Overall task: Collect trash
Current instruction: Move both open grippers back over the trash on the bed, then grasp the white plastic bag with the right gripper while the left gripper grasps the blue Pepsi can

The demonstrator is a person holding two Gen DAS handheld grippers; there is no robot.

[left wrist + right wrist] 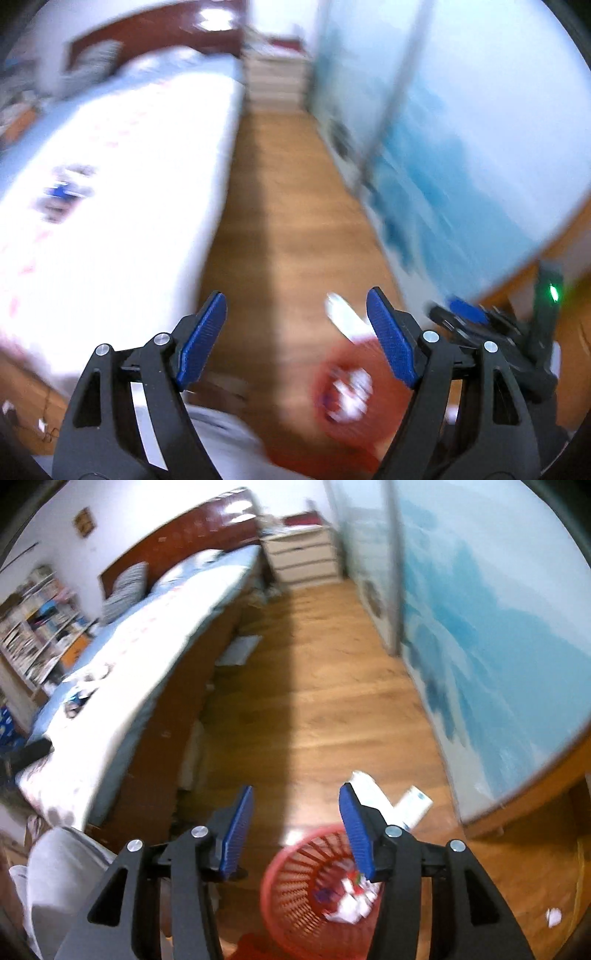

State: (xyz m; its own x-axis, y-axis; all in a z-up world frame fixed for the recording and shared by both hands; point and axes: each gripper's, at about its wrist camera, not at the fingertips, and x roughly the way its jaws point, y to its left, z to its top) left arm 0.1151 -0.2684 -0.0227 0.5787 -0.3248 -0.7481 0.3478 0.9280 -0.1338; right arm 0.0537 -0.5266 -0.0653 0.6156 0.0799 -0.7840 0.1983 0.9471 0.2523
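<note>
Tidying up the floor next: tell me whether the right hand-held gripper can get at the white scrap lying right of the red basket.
Probably yes. The right hand-held gripper is open and holds nothing, and the white scrap lies on bare wood floor, apart from the red basket, with nothing between.

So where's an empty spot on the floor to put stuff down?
The wooden floor between the bed and the blue wall panel is bare. It gets crowded near the red basket, with white boxes beside it and a paper scrap to the right.
</note>
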